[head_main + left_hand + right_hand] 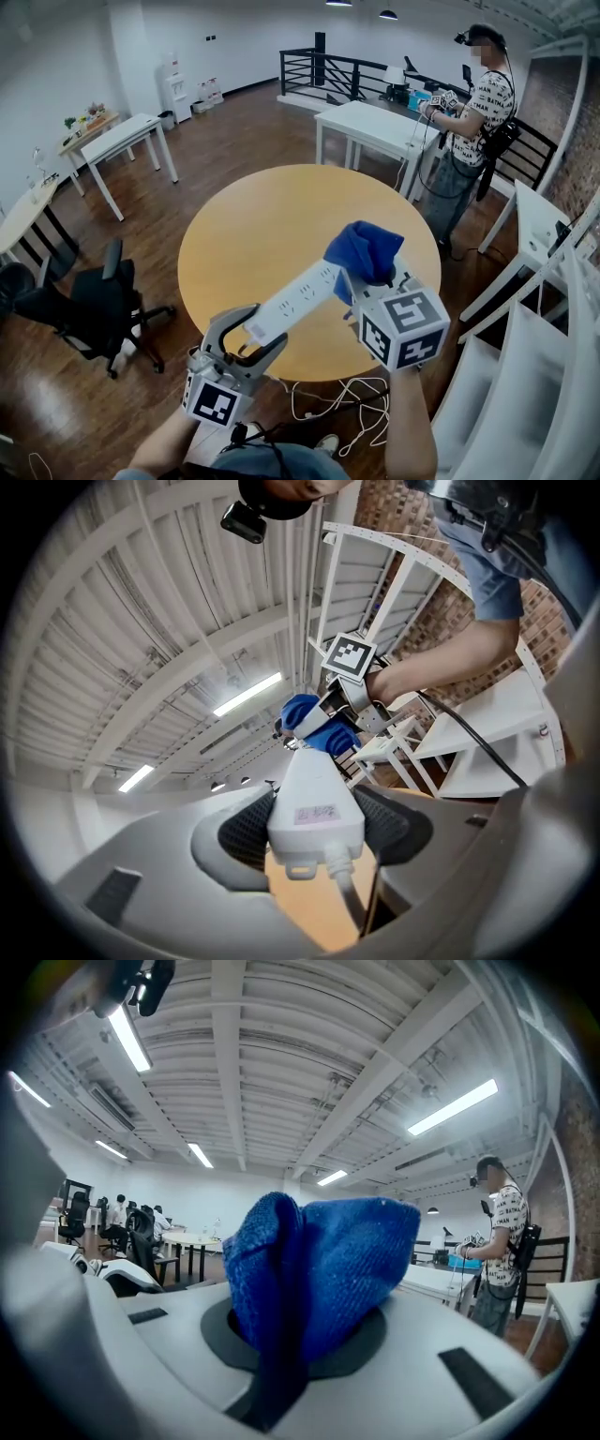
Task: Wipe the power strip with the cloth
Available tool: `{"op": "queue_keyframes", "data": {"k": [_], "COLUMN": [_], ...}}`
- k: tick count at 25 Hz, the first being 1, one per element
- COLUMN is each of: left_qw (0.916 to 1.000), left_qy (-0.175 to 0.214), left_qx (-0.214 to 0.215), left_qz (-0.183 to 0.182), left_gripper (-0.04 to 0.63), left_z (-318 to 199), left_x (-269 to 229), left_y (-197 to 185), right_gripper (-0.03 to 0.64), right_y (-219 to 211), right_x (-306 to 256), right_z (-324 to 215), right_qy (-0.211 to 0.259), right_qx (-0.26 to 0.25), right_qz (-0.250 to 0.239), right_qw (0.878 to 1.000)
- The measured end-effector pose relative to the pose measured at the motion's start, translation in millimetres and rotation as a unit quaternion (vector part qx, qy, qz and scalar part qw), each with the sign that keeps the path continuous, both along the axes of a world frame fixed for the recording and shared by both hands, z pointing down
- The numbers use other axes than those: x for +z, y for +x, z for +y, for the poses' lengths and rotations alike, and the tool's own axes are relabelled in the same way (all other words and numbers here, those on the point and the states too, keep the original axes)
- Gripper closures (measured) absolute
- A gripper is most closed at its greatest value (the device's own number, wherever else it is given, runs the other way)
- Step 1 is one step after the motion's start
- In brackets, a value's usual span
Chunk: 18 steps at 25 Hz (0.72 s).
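Power strip (pixel 295 300), white and long, is held in the air above the round wooden desk (pixel 253 225), slanting up from lower left to upper right in the head view. The left gripper (pixel 248 339) is clamped on its near end: in the left gripper view both dark pads press the strip's sides just above the spot where the cord (pixel 345 892) leaves it and drops away. The right gripper (pixel 367 281) is closed on a bunched blue cloth (pixel 364 248). In the right gripper view the fabric bulges out from between the jaws and fills the middle of the picture. The cloth lies against the far end of the power strip, covering that end. Both grippers are close together over the desk's near edge. Beyond the desk, a person (pixel 473 131) stands beside a white desk (pixel 370 127).
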<state>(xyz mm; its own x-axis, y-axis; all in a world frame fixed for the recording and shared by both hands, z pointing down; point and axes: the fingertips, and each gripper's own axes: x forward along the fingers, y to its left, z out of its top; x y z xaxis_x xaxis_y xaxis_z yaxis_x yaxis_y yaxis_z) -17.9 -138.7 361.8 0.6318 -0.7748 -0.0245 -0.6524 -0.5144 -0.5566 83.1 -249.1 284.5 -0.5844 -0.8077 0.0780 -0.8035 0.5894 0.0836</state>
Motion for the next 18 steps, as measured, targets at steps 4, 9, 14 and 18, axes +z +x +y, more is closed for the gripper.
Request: {"op": "queue_keyframes", "data": {"k": [4, 9, 14, 18], "left_qw": [1.0000, 1.0000, 1.0000, 1.0000], "left_qy": [0.002, 0.005, 0.004, 0.002], "left_qx": [0.001, 0.001, -0.002, -0.004], "left_qz": [0.001, 0.000, 0.002, 0.002], "left_gripper": [0.313, 0.313, 0.313, 0.313], "left_z": [0.4, -1.0, -4.1, -6.2], "left_x": [-1.4, -2.4, -2.0, -0.8], "left_y": [0.4, 3.3, 1.2, 0.9], "right_gripper": [0.561, 0.561, 0.561, 0.561], "right_y": [-0.8, -20.8, -51.4, -78.5], "right_x": [-4.0, 0.7, 10.7, 17.6], "right_z": [0.4, 11.2, 25.7, 43.4], "right_qy": [0.007, 0.004, -0.004, -0.007], "right_qx": [0.004, -0.021, -0.052, -0.087], "right_qz": [0.003, 0.010, 0.012, 0.011], "right_qw": [1.000, 1.000, 0.999, 0.996]}}
